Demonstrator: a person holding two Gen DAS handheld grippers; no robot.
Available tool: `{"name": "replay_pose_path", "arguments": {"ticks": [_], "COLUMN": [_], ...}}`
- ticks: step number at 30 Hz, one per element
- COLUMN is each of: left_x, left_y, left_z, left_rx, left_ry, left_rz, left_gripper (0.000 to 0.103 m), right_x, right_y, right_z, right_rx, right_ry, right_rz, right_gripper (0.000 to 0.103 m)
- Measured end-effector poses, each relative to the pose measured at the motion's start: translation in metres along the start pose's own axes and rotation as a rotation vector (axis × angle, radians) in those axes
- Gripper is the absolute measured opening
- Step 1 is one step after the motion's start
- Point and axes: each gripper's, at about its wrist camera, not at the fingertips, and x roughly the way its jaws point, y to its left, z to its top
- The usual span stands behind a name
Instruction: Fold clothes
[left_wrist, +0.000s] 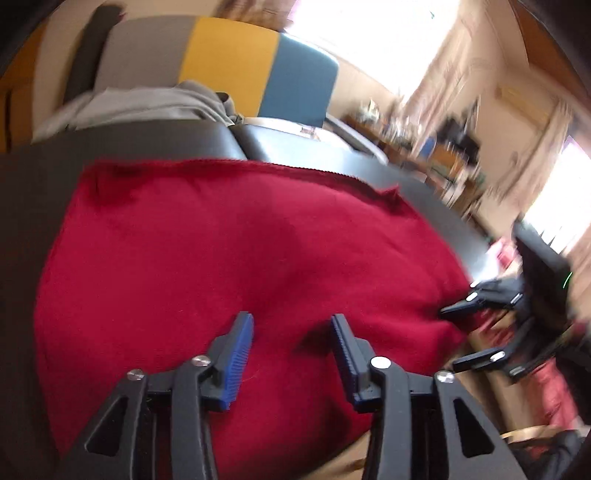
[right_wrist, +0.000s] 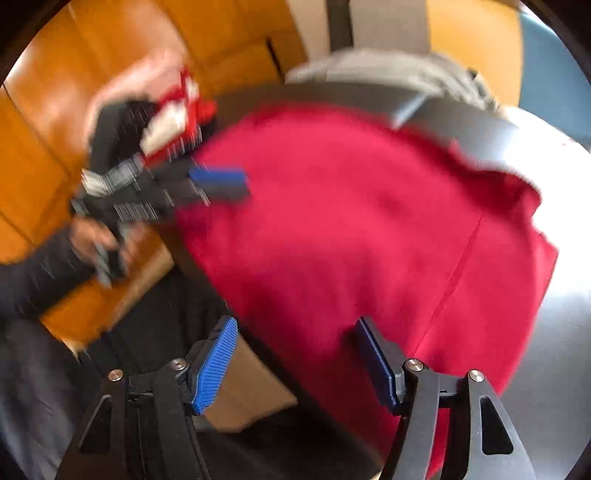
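While both views are smeared by motion blur, the left tongs plainly stand wide open just above a red garment, their blue pads holding nothing. The right tongs are likewise spread wide and empty, poised over the near edge of the same cloth where it meets the rim of the dark table. The garment lies spread ahead of both tongs, mostly flat, with a seam line running through it and a rumpled far corner; its near hem is cut off behind the tongs' frames. Beyond it, past the far edge, a grey garment lies bunched, partly hidden by the table's rim. Farther back stands a grey, yellow and blue panel.
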Motion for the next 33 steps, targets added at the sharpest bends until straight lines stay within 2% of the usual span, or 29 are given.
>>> {"name": "replay_pose_path", "arguments": {"ticks": [1, 2, 5, 7, 9, 10, 13, 14, 15, 17, 18, 21, 23, 26, 28, 30, 33], "left_x": [-0.004, -0.008, -0.020, -0.027, -0.035, -0.039, -0.072, -0.083, -0.095, -0.113, -0.119, -0.123, -0.119, -0.100, -0.078, -0.073, -0.078], "left_y": [0.002, 0.005, 0.012, 0.016, 0.021, 0.024, 0.049, 0.061, 0.072, 0.094, 0.102, 0.111, 0.108, 0.104, 0.101, 0.099, 0.099], "left_z": [-0.003, -0.006, -0.015, -0.021, -0.028, -0.031, -0.048, -0.056, -0.063, -0.081, -0.090, -0.102, -0.102, -0.096, -0.091, -0.090, -0.093], "left_rx": [-0.016, -0.031, -0.079, -0.110, -0.142, -0.157, -0.232, -0.261, -0.290, -0.348, -0.374, -0.415, -0.408, -0.389, -0.388, -0.385, -0.385], "left_ry": [-0.010, -0.019, -0.048, -0.068, -0.087, -0.097, -0.140, -0.150, -0.159, -0.166, -0.158, -0.163, -0.154, -0.118, -0.054, -0.025, -0.003], "left_rz": [-0.001, -0.003, -0.006, -0.009, -0.011, -0.013, 0.018, 0.034, 0.050, 0.079, 0.087, 0.031, -0.006, -0.044, -0.064, -0.059, -0.051], "left_gripper": [0.041, 0.040, 0.040, 0.040, 0.047, 0.047, 0.053, 0.055, 0.056, 0.056, 0.056, 0.056, 0.056, 0.056, 0.052, 0.017, 0.008], "right_x": [0.005, 0.004, 0.001, 0.001, 0.000, -0.004, -0.032, -0.037, -0.041, -0.044, -0.038, -0.013, 0.003, 0.013, 0.022, 0.025, 0.026], "right_y": [0.002, 0.001, -0.015, -0.011, -0.008, -0.009, -0.005, -0.003, 0.000, 0.002, -0.001, -0.017, -0.034, -0.068, -0.084, -0.085, -0.081], "right_z": [-0.012, -0.018, -0.027, -0.024, -0.016, -0.008, 0.016, 0.025, 0.035, 0.051, 0.059, 0.082, 0.091, 0.085, 0.079, 0.078, 0.078], "right_rx": [-0.041, -0.045, 0.012, 0.023, 0.057, 0.075, 0.074, 0.069, 0.064, 0.053, 0.061, 0.105, 0.155, 0.272, 0.323, 0.314, 0.300], "right_ry": [-0.011, -0.035, -0.114, -0.132, -0.102, -0.077, -0.139, -0.173, -0.208, -0.258, -0.261, -0.268, -0.276, -0.300, -0.314, -0.354, -0.348], "right_rz": [-0.033, -0.029, 0.023, 0.005, 0.008, -0.003, -0.007, -0.006, -0.005, -0.017, -0.042, -0.121, -0.175, -0.177, -0.161, -0.125, -0.132], "right_gripper": [0.068, 0.068, 0.068, 0.068, 0.067, 0.067, 0.071, 0.077, 0.087, 0.096, 0.096, 0.096, 0.096, 0.096, 0.097, 0.103, 0.103]}}
